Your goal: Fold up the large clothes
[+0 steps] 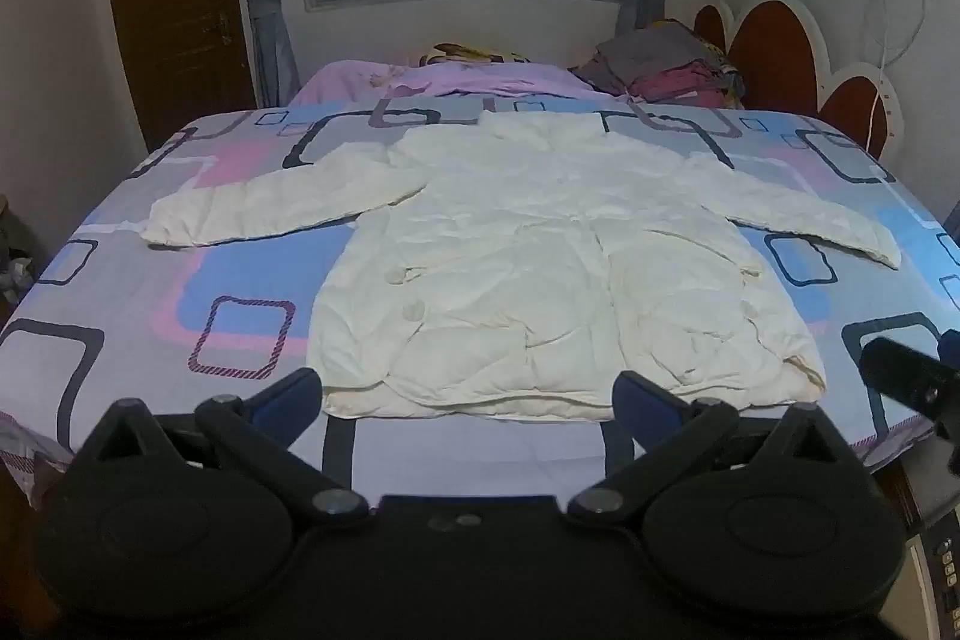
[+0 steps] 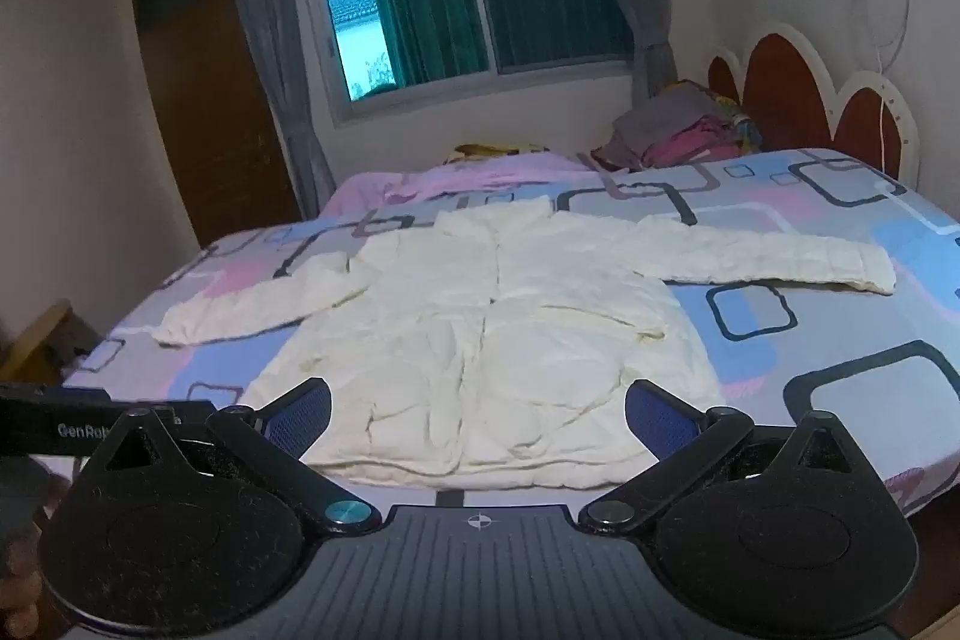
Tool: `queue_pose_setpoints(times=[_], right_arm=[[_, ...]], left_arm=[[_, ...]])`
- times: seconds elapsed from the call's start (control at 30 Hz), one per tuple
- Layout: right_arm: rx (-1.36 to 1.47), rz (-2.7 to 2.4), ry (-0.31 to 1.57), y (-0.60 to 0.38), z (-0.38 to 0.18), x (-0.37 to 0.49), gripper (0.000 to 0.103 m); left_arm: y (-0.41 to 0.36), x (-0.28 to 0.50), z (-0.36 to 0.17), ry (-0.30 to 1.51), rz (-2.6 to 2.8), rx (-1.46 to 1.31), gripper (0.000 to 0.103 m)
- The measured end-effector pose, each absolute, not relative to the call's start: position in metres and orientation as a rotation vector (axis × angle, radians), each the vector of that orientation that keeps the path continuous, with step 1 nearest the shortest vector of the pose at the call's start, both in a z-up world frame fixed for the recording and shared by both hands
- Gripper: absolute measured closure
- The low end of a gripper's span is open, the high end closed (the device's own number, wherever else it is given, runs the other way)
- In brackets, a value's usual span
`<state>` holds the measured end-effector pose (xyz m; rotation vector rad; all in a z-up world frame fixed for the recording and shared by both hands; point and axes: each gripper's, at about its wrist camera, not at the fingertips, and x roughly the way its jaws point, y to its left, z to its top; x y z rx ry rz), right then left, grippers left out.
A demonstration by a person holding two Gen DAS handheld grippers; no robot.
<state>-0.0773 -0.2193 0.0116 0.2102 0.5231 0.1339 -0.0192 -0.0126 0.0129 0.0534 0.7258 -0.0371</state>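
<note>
Both hand-held grippers (image 1: 468, 394) (image 2: 477, 415) wide open, empty; cream puffy jacket (image 1: 540, 268) flat, sleeves out.

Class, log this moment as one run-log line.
stage: pre-fold | white jacket: flat on bed, sleeves out | left tool: open | right tool: open

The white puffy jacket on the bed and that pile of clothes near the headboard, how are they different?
The white puffy jacket lies spread flat with both sleeves out; the pile of dark grey and pink clothes is stacked.
The jacket is one pale colour; the pile mixes several colours.
The jacket lies close to both open grippers, left gripper and right gripper; the pile sits at the far end.
Both rest on the patterned bedsheet.
</note>
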Motion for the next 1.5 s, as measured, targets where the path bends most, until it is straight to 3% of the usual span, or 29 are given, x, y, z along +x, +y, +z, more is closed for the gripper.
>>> queue_pose_setpoints(times=[1.5], right_arm=[[0.174,0.083,0.573,-0.227,-0.003,-0.073,0.000]], left_arm=[[-0.024,-0.020,0.002,0.751,-0.038,0.073,0.000]])
